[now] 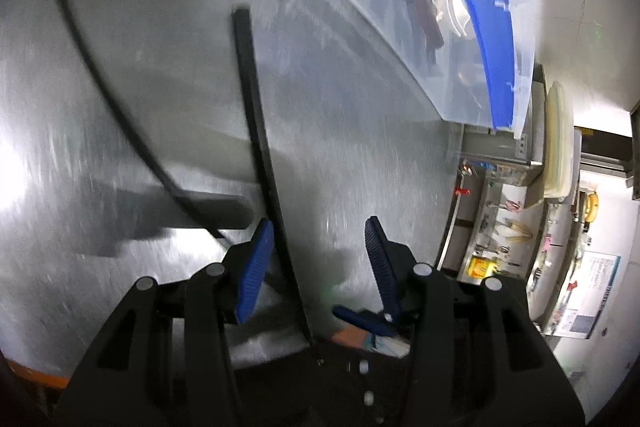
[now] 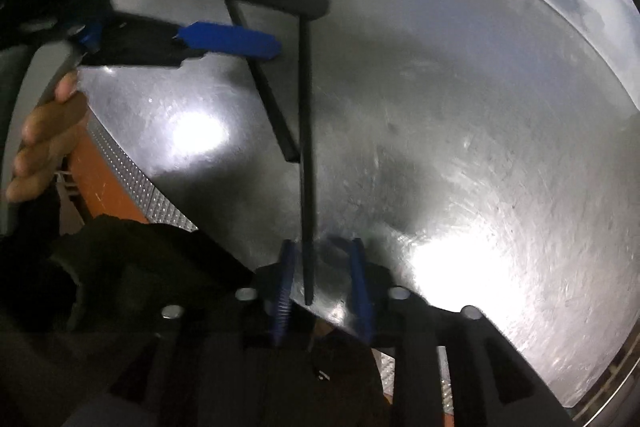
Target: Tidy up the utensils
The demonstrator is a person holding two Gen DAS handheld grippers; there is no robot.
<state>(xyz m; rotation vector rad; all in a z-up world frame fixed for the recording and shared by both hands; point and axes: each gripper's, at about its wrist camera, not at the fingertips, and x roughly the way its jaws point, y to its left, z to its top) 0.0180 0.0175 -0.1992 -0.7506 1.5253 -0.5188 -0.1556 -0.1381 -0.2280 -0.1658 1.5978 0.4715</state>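
The right gripper (image 2: 323,279) is pointing steeply down at the table (image 2: 480,147), and its jaws are standing narrowly apart, straddling the near end of a black stick (image 2: 306,127). The stick is sitting closer to one pad, with a clear gap to the other, so nothing is looking gripped yet. Its long axis is running straight away from the jaws, in line with the fingers, so the pads are facing its thin sides: closing them would pinch it across its width. Whether that end is lying flat on the table I cannot tell.

The stick's far end is reaching the left gripper (image 2: 298,25), whose jaws are standing about half open and holding nothing that I can make out. In the left wrist view a stick is running between those jaws, just beside one pad. A second stick (image 2: 268,95) is lying at an angle to the first, near it and toward the left gripper.

The clear bin (image 1: 360,7), already holding some utensils, is sitting well apart, beyond the far ends of both sticks. The right hand looks best placed for the pickup, and the carry will be heading away along the stick's own line.
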